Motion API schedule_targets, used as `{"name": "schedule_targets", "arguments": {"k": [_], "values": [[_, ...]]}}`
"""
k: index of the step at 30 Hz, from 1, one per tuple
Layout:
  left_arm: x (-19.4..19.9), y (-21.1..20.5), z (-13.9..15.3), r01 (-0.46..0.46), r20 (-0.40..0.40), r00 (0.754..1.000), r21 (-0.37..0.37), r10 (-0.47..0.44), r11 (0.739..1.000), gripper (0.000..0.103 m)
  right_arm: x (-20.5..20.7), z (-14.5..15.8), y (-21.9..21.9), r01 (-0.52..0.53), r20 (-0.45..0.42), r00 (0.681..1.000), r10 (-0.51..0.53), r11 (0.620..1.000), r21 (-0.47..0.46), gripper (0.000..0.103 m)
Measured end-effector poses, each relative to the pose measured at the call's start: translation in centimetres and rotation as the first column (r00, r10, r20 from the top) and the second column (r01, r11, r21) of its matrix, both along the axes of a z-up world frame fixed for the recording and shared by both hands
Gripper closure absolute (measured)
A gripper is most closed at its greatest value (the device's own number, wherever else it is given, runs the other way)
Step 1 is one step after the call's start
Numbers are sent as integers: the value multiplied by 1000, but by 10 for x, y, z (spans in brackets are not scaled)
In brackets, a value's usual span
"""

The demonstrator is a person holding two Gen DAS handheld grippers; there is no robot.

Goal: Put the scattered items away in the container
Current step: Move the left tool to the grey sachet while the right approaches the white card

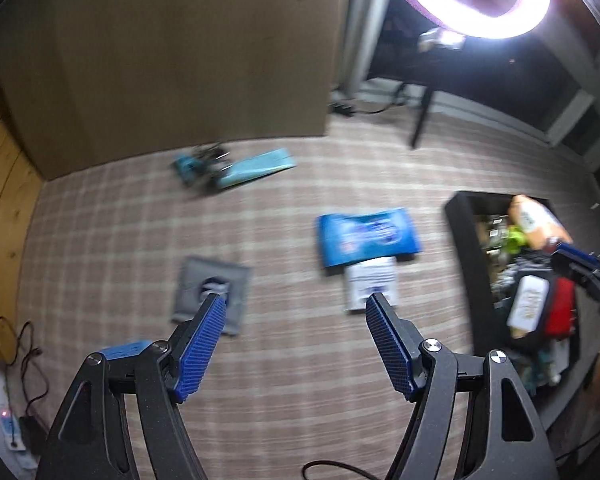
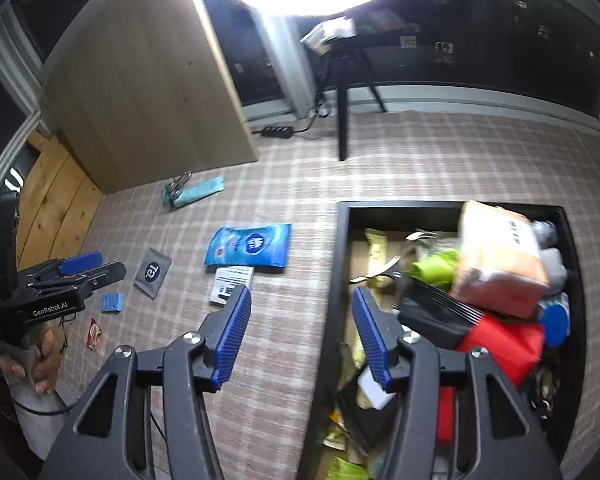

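Beside container rim [image 2: 342, 264], right tool [image 2: 300, 334] agape, carpet [image 2: 284, 360] beneath

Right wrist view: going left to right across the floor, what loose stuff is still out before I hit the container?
Red snack wrapper → small blue pad → grey sachet → blue wipes pack → black container. The teal packet lies farther back, near the board.
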State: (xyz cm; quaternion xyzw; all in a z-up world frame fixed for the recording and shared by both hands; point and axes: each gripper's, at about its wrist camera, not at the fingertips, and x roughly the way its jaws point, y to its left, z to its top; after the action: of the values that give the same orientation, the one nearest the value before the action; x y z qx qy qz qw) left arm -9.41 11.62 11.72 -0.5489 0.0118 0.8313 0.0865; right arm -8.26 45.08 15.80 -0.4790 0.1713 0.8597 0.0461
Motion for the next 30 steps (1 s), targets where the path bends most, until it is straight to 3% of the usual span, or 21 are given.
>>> {"name": "schedule_targets", "arguments": {"k": [7, 11, 19, 30], "values": [[-9, -57, -25, -96, 46, 994, -14, 97, 995, 32, -40, -15, -31, -62, 53, 997, 62, 998, -6, 48], [-17, -71, -44, -102, 77, 992, -21, 104, 995, 31, -62, -39, -48, -84, 114, 990, 88, 996, -35, 48], [-41, -59, -85, -27, 139, 990, -69, 37, 997, 28, -99, -102, -75, -67, 260, 962, 86, 994, -81, 48], [-55, -41, -113, 50, 179, 983, -116, -28, 992, 28, -124, -131, -93, -38, 324, 944, 63, 996, -81, 48]]}}
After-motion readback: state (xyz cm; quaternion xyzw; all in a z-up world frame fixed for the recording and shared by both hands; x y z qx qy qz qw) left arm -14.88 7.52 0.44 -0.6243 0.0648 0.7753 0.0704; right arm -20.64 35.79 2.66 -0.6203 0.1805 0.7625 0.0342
